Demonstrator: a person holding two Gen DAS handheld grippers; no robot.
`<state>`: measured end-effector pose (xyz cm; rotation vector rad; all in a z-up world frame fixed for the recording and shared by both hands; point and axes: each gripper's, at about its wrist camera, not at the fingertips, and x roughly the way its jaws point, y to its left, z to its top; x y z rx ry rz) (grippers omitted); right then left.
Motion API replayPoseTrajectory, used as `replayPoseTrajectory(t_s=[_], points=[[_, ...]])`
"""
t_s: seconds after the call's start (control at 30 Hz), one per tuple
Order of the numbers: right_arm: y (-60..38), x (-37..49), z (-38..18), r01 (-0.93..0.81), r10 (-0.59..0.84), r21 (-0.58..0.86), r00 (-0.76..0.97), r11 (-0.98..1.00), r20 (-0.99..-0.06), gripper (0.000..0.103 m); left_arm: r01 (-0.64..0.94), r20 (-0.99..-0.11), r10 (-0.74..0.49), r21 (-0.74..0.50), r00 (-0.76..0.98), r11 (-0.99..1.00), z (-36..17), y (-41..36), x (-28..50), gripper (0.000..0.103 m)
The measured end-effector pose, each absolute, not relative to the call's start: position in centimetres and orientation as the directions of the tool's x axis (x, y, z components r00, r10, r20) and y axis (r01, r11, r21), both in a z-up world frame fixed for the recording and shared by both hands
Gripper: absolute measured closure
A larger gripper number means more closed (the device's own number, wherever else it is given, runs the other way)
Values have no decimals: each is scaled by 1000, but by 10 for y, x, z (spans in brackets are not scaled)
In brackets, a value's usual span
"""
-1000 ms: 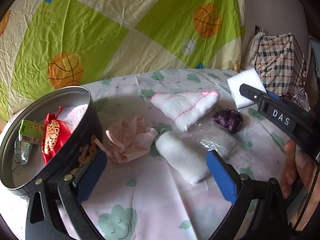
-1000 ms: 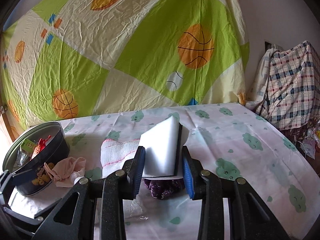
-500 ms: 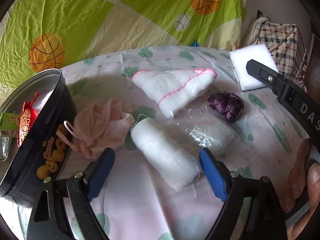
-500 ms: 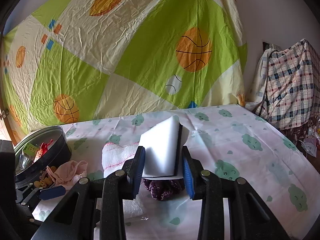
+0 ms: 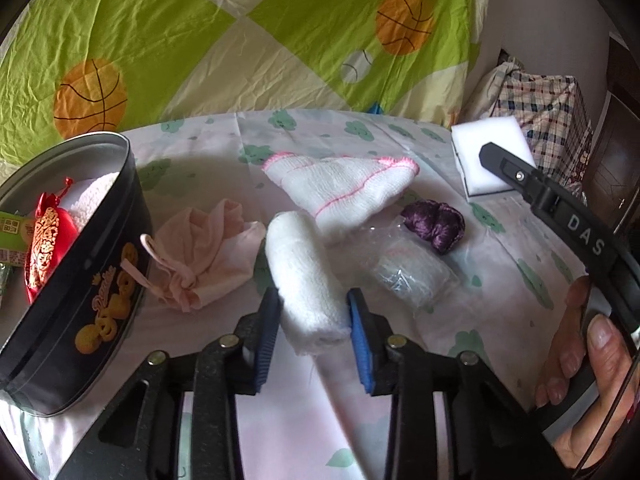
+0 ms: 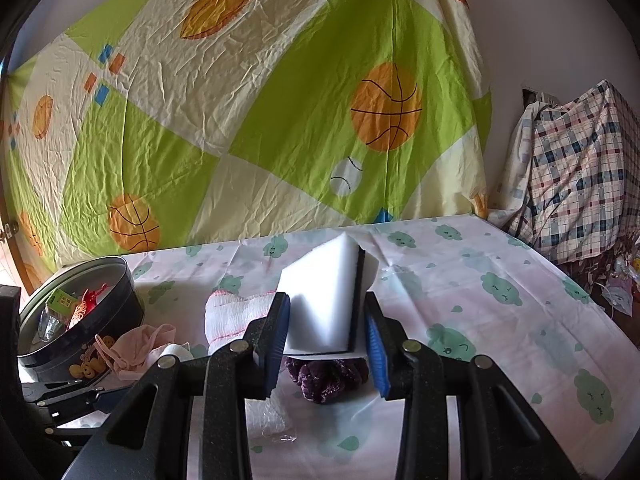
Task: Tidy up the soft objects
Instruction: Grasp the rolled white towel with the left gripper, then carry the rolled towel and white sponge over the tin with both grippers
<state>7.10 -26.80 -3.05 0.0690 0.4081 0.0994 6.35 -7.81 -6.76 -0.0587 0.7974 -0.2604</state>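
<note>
The left tool (image 5: 314, 316) had just closed on the white cloth roll (image 5: 304, 276) lying on the tabletop (image 5: 500, 320), between a pink drawstring pouch (image 5: 200, 256) and a clear-wrapped bundle (image 5: 408, 268). The right tool (image 6: 326, 340) gripped a white sponge (image 6: 320, 308), half hiding a purple scrunchie (image 6: 324, 380). The round tin (image 5: 80, 280) was cut off at the left edge.

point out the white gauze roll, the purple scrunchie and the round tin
white gauze roll (image 5: 300, 264), left wrist view, middle of the roll
purple scrunchie (image 5: 434, 226), left wrist view, centre of the bunched fabric
round tin (image 5: 92, 292), left wrist view, its dark outer wall
</note>
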Motion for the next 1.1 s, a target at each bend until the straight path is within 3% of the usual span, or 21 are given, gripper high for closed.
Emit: replayPoseTrajectory(t_s=[0.33, 1.1], points=[[-266, 65, -28, -86, 105, 69, 927, 994, -359, 65, 220, -603, -219, -72, 767, 973, -51, -74, 43, 70], [-255, 50, -23, -124, 135, 57, 946, 991, -294, 64, 129, -474, -136, -48, 870, 990, -38, -37, 16, 70]])
